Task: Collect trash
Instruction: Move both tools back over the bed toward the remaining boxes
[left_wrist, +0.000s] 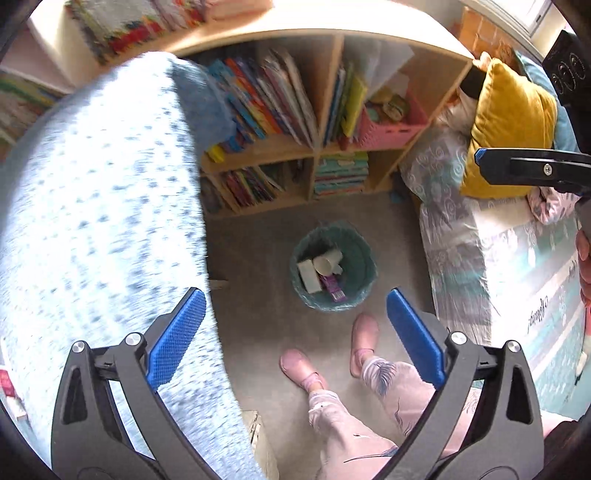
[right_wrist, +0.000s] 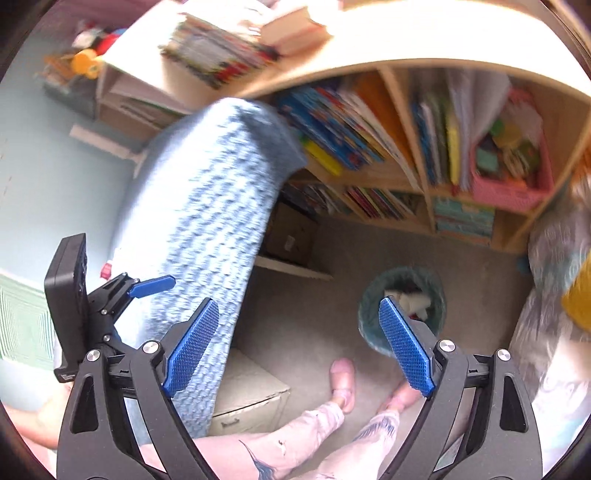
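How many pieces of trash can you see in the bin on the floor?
3 at least, all in the teal bin: a white box at its left, a white cup on its side in the middle, a purple wrapper nearer the feet. More may be hidden underneath.

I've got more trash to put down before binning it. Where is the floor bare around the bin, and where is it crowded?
Bare grey carpet lies between the teal woven wastebasket and the wooden bookshelf, and between basket and pink shoes. Crowded: the patterned bed at right, the cardboard box and blue speckled knit cushion at left.
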